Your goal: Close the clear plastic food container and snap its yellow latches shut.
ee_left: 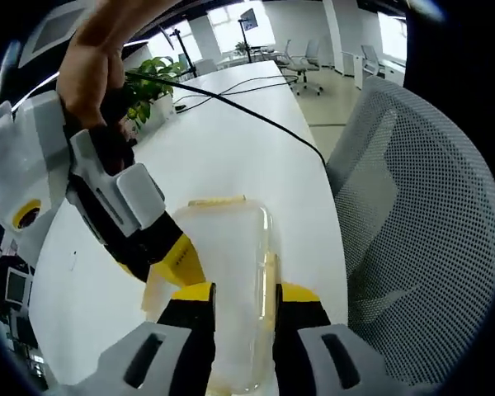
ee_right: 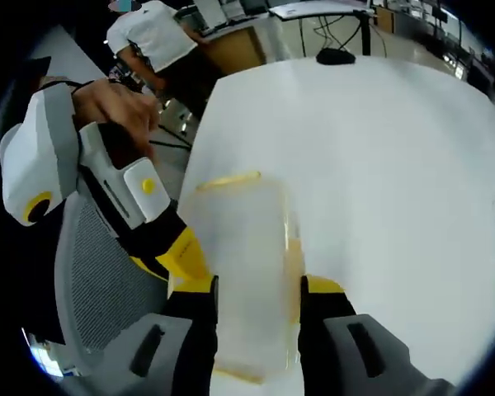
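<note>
The clear plastic container [ee_left: 231, 239] lies flat on the white table [ee_left: 231, 140] with its lid on. A pale yellow latch [ee_left: 217, 200] runs along its far end and another latch [ee_left: 270, 280] along its right side. My left gripper [ee_left: 246, 295] has one jaw over the lid and the other outside that side latch, pinching the edge. The right gripper [ee_left: 173, 262], held by a hand, touches the container's left side. In the right gripper view the container [ee_right: 243, 239] sits between the jaws of my right gripper [ee_right: 258, 287], which close on its width, while the left gripper [ee_right: 181, 252] presses its left edge.
A grey mesh chair [ee_left: 412, 214] stands close against the table's right edge. A black cable [ee_left: 247, 111] crosses the far tabletop beside a potted plant [ee_left: 153, 82]. In the right gripper view a black mouse-like object [ee_right: 337, 55] lies far off and a person in white [ee_right: 153, 33] sits beyond.
</note>
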